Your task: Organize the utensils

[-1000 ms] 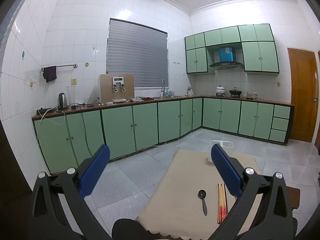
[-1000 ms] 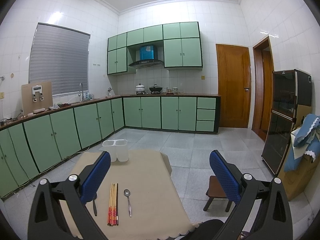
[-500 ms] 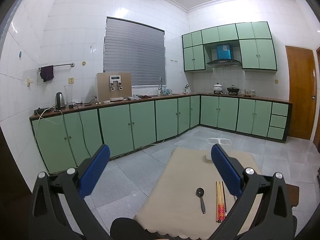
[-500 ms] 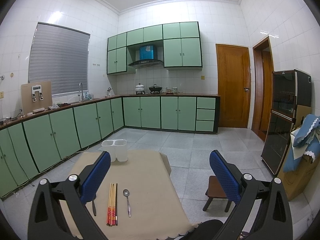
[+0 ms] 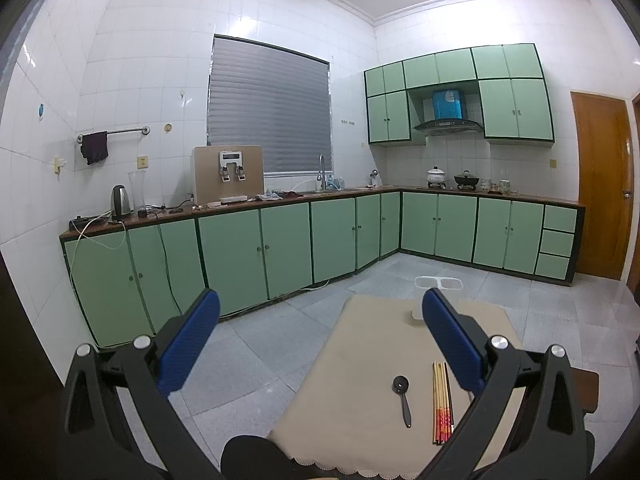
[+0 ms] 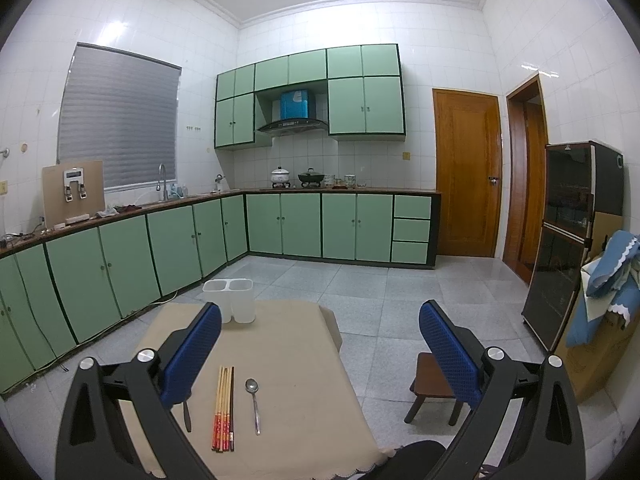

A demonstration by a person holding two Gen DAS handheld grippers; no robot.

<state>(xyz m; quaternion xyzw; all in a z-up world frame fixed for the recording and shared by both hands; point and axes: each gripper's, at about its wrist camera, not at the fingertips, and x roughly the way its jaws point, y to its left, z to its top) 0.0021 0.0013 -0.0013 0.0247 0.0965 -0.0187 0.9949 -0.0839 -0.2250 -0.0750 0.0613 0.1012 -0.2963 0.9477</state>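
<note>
A low table with a beige cloth holds a bundle of chopsticks, a silver spoon to their right and a dark spoon to their left, partly hidden in the right wrist view. A white two-compartment utensil holder stands at the table's far end; the left wrist view shows its rim. My left gripper is open and empty, held above the table's left side. My right gripper is open and empty above the table's right side.
A small wooden stool stands right of the table. Green cabinets line the left and far walls. A dark cabinet and blue cloth are at the right. Grey tiled floor surrounds the table.
The left gripper's view has drifted slightly, with the table and utensils shifting a little left. The right gripper is nearly still. Both stay open.
</note>
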